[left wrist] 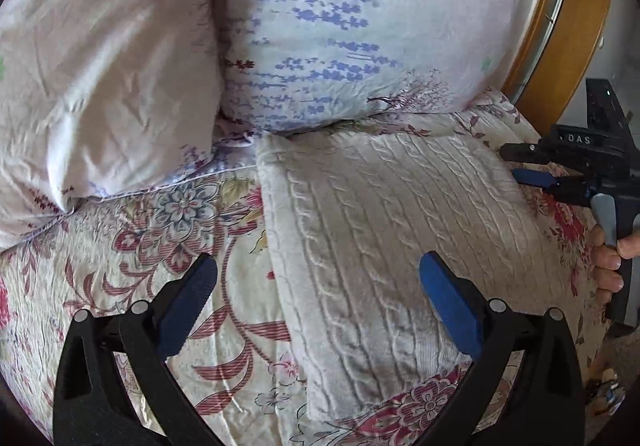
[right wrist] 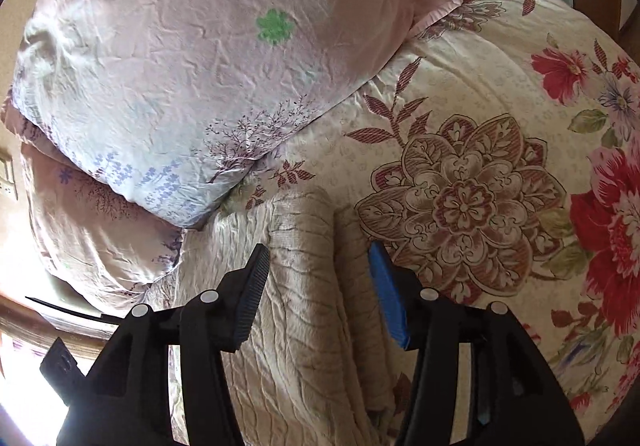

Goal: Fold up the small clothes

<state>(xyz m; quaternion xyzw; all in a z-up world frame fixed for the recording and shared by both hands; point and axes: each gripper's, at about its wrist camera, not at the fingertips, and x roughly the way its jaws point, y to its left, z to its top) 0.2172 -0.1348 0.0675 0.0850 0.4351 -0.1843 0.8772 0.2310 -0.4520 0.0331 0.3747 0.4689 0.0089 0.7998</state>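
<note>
Lying flat on the bed, the cream cable-knit sweater (left wrist: 384, 242) forms a folded, roughly rectangular slab with raised braided ribs running along its length; it sits just ahead of the left claw (left wrist: 316, 282), mostly between its fingers and toward the right one. That claw is spread wide, its blue-padded fingers (left wrist: 448, 298) gripping nothing. The right claw (right wrist: 320, 286) is also spread, with a thick folded edge of the knit rising between its ribbed pads (right wrist: 254, 294), though whether they touch the fabric cannot be told. In the left view the right claw (left wrist: 532, 165) appears off to the right, at the sweater's far side edge, with a hand (left wrist: 612, 266) on its grip. Under the garment lies a quilted floral bedspread (right wrist: 460, 197) with maroon and red blossoms on cream. Beyond both claws rest two crinkled, satiny pink pillows (left wrist: 360, 25) printed with lavender sprigs, and a curved wooden bed frame (left wrist: 560, 37) edges the far right.
</note>
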